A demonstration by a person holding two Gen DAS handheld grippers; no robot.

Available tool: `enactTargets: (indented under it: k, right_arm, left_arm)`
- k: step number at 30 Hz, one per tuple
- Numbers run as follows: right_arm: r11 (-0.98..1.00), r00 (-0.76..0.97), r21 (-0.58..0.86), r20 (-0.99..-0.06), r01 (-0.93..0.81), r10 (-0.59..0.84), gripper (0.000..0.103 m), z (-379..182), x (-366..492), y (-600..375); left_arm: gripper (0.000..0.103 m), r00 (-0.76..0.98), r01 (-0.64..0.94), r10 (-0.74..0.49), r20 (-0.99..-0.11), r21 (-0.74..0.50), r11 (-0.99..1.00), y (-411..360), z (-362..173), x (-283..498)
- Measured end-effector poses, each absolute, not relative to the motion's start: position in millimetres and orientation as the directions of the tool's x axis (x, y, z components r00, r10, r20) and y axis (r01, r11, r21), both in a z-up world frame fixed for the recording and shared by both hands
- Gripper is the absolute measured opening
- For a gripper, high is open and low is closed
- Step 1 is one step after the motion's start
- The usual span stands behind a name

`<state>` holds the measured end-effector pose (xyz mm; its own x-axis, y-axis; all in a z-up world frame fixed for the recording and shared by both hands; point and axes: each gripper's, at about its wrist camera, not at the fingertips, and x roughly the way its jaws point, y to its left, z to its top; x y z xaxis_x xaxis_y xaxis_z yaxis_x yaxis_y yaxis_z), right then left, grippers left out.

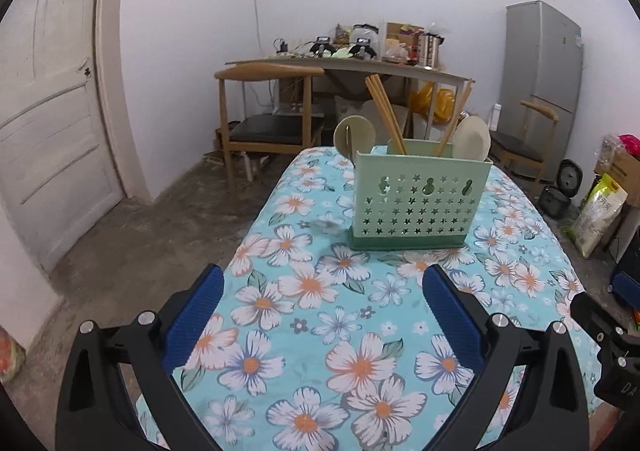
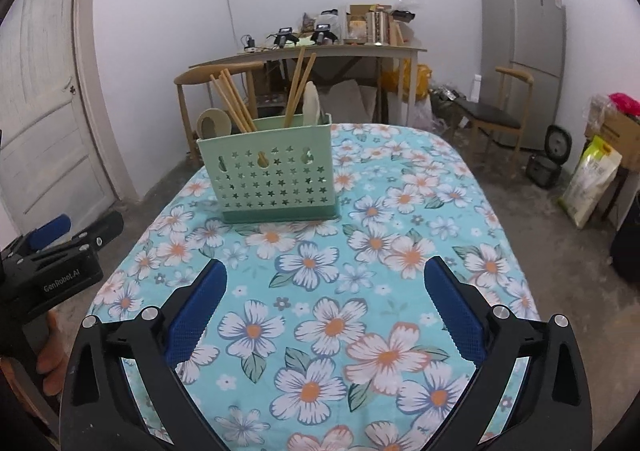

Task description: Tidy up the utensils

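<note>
Utensils (image 1: pixel 382 111) upright in green holder (image 1: pixel 420 203), floral table (image 1: pixel 320 311), both jaws wide

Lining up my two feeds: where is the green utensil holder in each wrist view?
Left wrist: green utensil holder stands right of centre, mid-height, on the floral tablecloth.
Right wrist: holder stands left of centre, mid-height.
Shared landmark: grey fridge at the right wall.
</note>
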<state>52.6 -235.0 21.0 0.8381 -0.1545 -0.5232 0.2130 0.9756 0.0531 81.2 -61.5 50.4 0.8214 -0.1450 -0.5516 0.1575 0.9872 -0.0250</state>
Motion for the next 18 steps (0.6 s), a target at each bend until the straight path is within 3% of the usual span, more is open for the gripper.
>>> enactTargets:
  k: [8, 18]
  right_arm:
    - [0.971, 0.831, 0.022, -0.522, 0.24, -0.193, 0.095, 24, 47, -240]
    - [0.97, 0.827, 0.039, -0.531, 0.241, -0.185, 0.095, 23, 49, -242]
  left_arm:
    - [0.097, 0.843, 0.152, -0.168, -0.511, -0.074, 0.986, -64, 61, 70]
    - [0.097, 0.838, 0.167, -0.138, -0.528, 0.007, 0.986, -70, 56, 72]
